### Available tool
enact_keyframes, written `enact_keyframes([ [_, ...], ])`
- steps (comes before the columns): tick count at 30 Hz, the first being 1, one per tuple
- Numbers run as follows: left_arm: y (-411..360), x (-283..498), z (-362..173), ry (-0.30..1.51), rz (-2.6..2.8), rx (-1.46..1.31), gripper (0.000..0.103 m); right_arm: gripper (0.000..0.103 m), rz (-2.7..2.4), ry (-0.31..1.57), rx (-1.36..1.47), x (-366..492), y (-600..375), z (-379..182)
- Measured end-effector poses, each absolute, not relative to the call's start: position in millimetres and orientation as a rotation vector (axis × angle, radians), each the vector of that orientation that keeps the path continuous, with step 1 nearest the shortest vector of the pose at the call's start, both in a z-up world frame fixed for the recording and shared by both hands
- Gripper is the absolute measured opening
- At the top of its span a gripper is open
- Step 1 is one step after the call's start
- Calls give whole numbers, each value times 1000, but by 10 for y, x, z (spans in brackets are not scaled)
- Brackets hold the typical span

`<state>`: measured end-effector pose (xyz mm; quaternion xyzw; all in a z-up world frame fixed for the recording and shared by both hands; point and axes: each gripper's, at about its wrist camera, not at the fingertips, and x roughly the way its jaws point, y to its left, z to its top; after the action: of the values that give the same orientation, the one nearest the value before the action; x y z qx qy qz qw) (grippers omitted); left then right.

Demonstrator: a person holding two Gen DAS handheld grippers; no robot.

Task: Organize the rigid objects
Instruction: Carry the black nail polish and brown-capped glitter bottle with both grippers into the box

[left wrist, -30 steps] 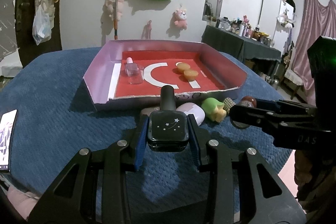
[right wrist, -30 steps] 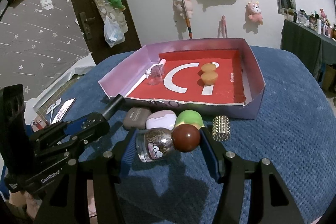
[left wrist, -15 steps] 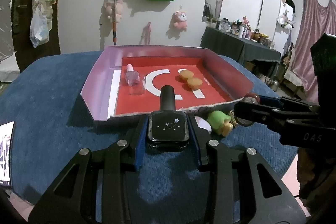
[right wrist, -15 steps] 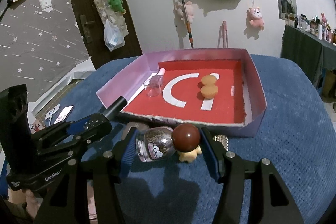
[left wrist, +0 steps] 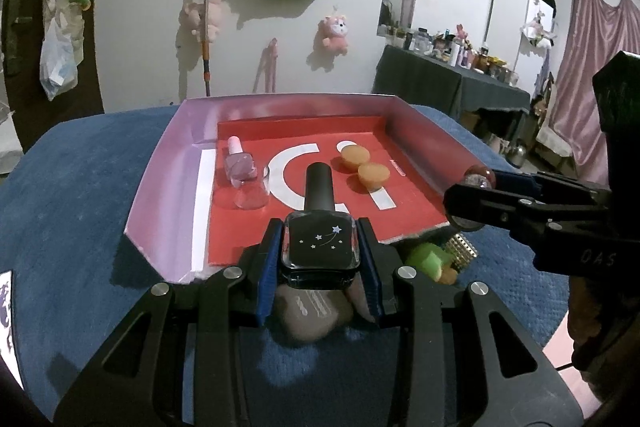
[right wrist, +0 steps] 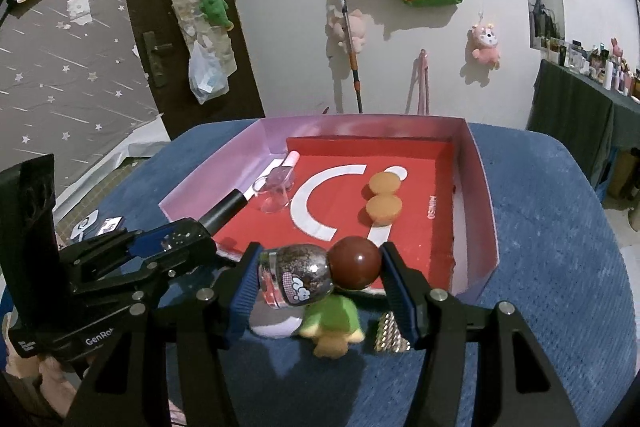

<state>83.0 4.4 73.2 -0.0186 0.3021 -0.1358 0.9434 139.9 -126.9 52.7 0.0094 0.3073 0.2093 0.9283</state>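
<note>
I have my left gripper clamped on the black nail polish bottle, cap forward. My right gripper pinches the glitter bottle lengthwise, base to round cap. Both hang above the near edge of the tray, I judge ready to go beside the pink bottle.

Hidden and blurred items in front of the tray

A grey case lies blurred, half covered by the black bottle; the green toy and studded roller sit partly behind gripper fingers.
</note>
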Motion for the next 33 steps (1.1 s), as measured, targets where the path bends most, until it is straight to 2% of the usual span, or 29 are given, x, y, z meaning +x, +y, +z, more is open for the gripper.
enact_keyframes([
  [22,90,1614,391,795,-275,-56,34,61,366,809,31,2286,-1259,173],
  [33,107,1834,245,849,-255,-50,34,61,332,837,5,2478,-1187,55],
])
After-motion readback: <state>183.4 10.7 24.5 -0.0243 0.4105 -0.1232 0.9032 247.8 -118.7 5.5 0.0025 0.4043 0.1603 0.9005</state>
